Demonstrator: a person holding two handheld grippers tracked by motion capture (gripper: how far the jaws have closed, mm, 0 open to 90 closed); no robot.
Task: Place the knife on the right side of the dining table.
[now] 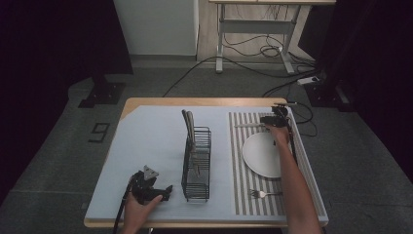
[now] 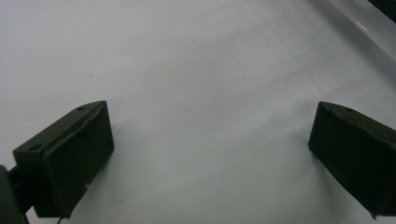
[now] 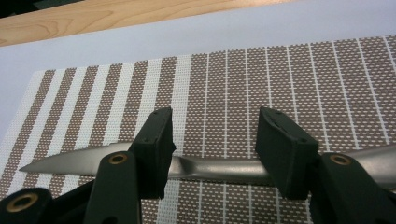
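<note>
A silver table knife [image 1: 250, 125] lies across the far end of the striped placemat [image 1: 238, 165]. My right gripper [image 1: 269, 120] is over its handle end. In the right gripper view the knife [image 3: 70, 162] runs sideways just past the jaws of my right gripper [image 3: 215, 149], which stand apart and open over it without closing on it. My left gripper [image 1: 164, 191] rests near the table's front edge, left of the wire rack [image 1: 196, 165]. It is open over the bare pale mat, with nothing between the jaws of my left gripper [image 2: 210, 154].
A white plate [image 1: 263, 155] sits on the placemat, with a fork [image 1: 263, 194] nearer the front edge. The black wire rack holds a couple of upright flat pieces [image 1: 188, 126] at its far end. Wooden table edge [image 3: 116, 14] lies beyond the mat.
</note>
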